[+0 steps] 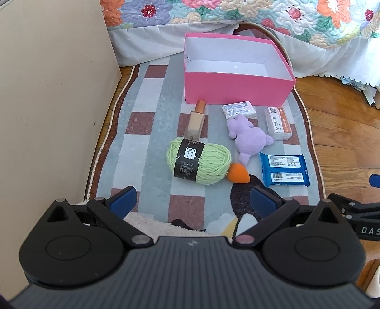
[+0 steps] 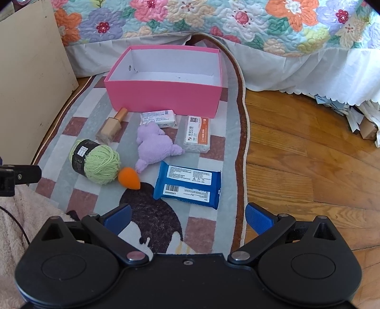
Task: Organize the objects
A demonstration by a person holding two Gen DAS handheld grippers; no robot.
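L gripper (image 1: 193,199) is spread wide, nothing between its blue pads, hovering above the near end of the rug (image 1: 152,133). R gripper (image 2: 188,217) is likewise spread wide & holding nothing, over the rug's right edge, next to the wood floor (image 2: 308,147).

Ahead of both tools, far end of the rug: pink box (image 1: 237,89), open top, white inside, nothing seen in it. Bed w/ floral quilt (image 1: 261,16) sits behind it; beige cabinet (image 1: 52,95) to the left of the L gripper.

Items lie on the rug between tools & box:
- green yarn ball (image 1: 201,161) w/ black label, straight ahead of the L gripper, closest to it
- orange sponge (image 1: 238,174), just right of the yarn, touching or nearly so
- foundation bottle (image 1: 196,121) lying flat beyond the yarn, cap end near the box wall
- purple plush toy (image 1: 247,136), centre, right of the bottle
- white packet (image 1: 238,109) beyond the plush, near the box
- orange-white pack (image 1: 279,122) right of the plush
- blue wipes pack (image 2: 188,184) straight ahead of the R gripper, its nearest item
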